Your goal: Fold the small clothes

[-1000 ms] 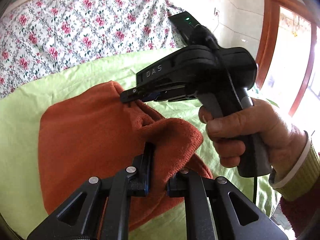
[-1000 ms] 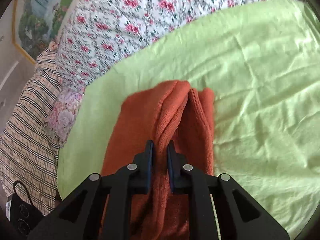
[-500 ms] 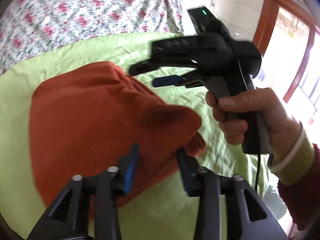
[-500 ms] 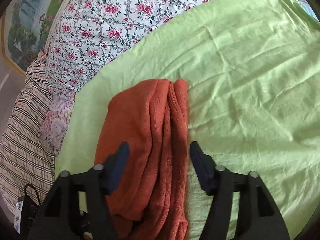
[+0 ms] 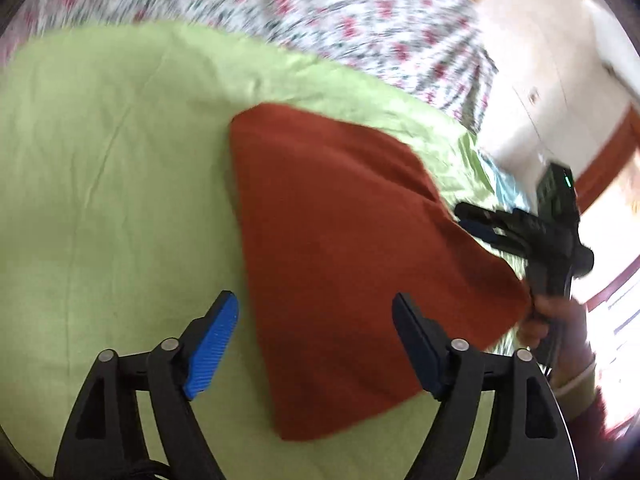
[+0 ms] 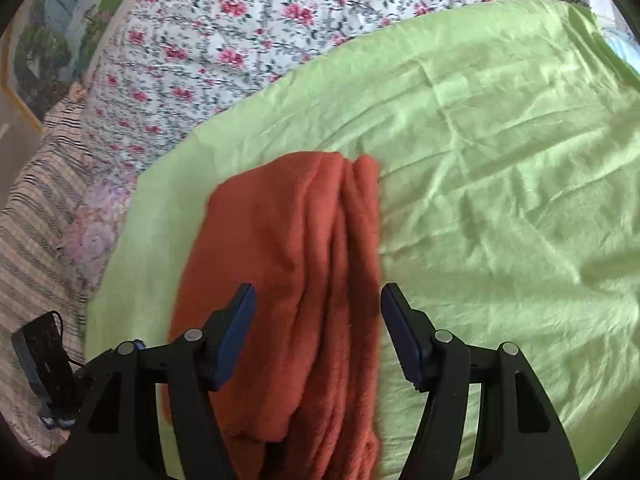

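Observation:
A rust-orange knitted garment (image 5: 344, 248) lies folded on the light green sheet (image 5: 100, 160). In the right wrist view the garment (image 6: 288, 272) shows several stacked folds along its right side. My left gripper (image 5: 316, 332) is open and empty, hovering above the garment's near edge. My right gripper (image 6: 318, 332) is open and empty above the garment's near end. In the left wrist view the right gripper (image 5: 484, 224) shows at the garment's far right edge, held by a hand.
A floral quilt (image 6: 240, 40) covers the bed beyond the green sheet. A striped cloth (image 6: 36, 220) and a small black device (image 6: 36, 356) lie at the left. A wooden door frame (image 5: 608, 160) stands at the right.
Both grippers were shut on the garment a second ago. Both have opened, let it go and drawn back. The left view has swung left and is blurred.

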`<state>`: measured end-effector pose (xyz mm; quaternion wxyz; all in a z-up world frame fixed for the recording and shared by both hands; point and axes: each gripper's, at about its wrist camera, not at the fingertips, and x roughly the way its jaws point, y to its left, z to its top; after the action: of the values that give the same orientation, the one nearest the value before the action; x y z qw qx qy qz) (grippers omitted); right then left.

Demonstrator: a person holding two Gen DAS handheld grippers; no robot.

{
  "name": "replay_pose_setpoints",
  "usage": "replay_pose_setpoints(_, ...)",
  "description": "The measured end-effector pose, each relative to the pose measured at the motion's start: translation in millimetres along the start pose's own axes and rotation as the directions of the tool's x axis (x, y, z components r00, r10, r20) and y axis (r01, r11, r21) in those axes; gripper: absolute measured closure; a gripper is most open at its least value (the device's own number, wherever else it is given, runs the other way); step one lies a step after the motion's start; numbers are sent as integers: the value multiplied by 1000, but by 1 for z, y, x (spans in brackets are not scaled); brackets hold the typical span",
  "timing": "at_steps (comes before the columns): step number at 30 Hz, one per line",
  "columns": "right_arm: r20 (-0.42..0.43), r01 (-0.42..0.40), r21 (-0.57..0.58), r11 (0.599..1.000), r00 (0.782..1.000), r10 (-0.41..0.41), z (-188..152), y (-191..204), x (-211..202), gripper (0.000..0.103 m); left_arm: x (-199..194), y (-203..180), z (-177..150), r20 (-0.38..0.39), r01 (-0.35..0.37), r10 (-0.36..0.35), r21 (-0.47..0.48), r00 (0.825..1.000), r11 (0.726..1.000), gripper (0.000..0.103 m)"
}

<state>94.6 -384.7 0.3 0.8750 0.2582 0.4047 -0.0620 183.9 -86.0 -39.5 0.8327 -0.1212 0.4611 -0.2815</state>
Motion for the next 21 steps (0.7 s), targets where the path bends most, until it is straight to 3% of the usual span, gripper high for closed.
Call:
replay_pose_setpoints(4, -48, -6, 23, 1000, 999, 8, -4, -6, 13, 29, 34, 30, 9, -86, 61, -72, -128, 994, 990, 21)
replay_pose_setpoints(6, -79, -15, 18, 1000, 997, 17, -7, -6, 22, 29, 48, 37, 14, -85, 113, -130, -176, 988, 978, 21)
replay_pose_setpoints(8, -98, -37, 26, 999, 994, 39, -9, -7, 29, 29, 57, 36, 20, -69, 128, -142, -169, 987, 977, 23)
replay_pose_setpoints(9, -101, -50, 37, 998, 993, 54, -9, -8, 33, 34, 61, 34, 24, -65, 135, -147, -158, 987, 978, 35)
replay_pose_setpoints(10, -104, -56, 43, 997, 993, 60, -9, -9, 36, 48, 66, 31, 26, -68, 150, -161, -147, 985, 978, 49)
replay_pose_setpoints(11, -111, -63, 44, 997, 991, 68, -9, -7, 38, 56, 67, 29, 28, -65, 142, -152, -140, 986, 980, 53)
replay_pose_setpoints(12, -128, -83, 54, 995, 988, 89, -10, -5, 41, 65, 66, 27, 28, -55, 133, -141, -129, 988, 983, 64)
replay_pose_setpoints(13, -129, -86, 59, 995, 987, 93, -10, -4, 41, 72, 60, 26, 29, -40, 129, -135, -115, 990, 985, 75)
replay_pose_setpoints(15, -120, -69, 34, 997, 990, 73, -12, 8, 38, 74, 43, 27, 28, -8, 138, -139, -99, 990, 986, 81)
replay_pose_setpoints(17, -100, -73, 25, 997, 992, 75, -14, 18, 33, 75, 17, 27, 25, 32, 123, -121, -79, 992, 989, 82)
replay_pose_setpoints(21, -83, -195, 40, 980, 977, 198, -18, 46, 31, 78, -43, 34, 17, 115, 56, -52, -35, 992, 998, 82)
